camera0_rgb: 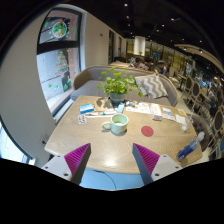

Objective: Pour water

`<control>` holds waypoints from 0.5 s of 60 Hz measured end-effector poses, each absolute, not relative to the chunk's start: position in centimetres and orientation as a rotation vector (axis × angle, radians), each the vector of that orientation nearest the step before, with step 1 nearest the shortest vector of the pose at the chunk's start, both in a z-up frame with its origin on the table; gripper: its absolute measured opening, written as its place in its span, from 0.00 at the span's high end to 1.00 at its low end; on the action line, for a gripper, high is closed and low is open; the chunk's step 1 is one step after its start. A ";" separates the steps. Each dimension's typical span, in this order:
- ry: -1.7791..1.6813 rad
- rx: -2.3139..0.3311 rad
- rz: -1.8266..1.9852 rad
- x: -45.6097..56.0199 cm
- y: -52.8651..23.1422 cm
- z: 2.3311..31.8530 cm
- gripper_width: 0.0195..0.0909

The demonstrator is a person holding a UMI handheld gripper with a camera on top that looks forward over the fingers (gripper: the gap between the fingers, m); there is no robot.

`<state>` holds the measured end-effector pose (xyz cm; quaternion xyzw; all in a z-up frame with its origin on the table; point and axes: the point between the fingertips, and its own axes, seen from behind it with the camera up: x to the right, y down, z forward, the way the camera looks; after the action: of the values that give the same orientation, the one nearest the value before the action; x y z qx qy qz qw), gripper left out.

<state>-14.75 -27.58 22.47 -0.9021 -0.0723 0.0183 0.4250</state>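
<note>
Hovering above the near edge of the wooden table (75, 135), the gripper (112, 158) holds nothing: its two fingers with their pink pads (77, 155) stand wide apart, with only bare tabletop showing between them. From where I stand, this looks like the opening of the job, the approach, with no grasp made yet.

A pale green mug (119, 124) sits near the middle of the table, well ahead of the fingers and roughly on the line between them. Behind it stands a potted plant (118, 87), and a red coaster (147, 130) lies just to the mug's right. Off by the right finger, at the table's edge, lies what seems to be a bottle with a blue label (188, 150), on its side or tilted; I cannot tell which.

That bottle is my guess for the water source, the mug for the receiver. If so, the next move calls for swinging right toward the bottle, lining the open jaws around its body and closing firmly before lifting. Papers and small items (100, 113) to the left of the mug need avoiding.
</note>
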 end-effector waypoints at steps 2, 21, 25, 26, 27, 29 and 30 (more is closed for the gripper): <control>-0.172 -2.258 0.043 -14.4 -27.6 22.4 0.08; -0.091 -2.270 0.013 -0.3 -30.2 18.0 0.07; -0.055 -2.266 0.001 3.7 -30.7 16.7 0.07; -0.046 -2.266 -0.003 4.7 -30.8 16.3 0.07; -0.037 -2.264 -0.007 5.7 -30.9 16.0 0.08; -0.021 -2.256 -0.017 7.8 -30.9 15.4 0.07; -0.014 -2.251 -0.021 8.9 -30.9 15.2 0.07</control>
<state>8.85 -30.87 15.17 -0.9024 -0.0056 -0.0085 0.4308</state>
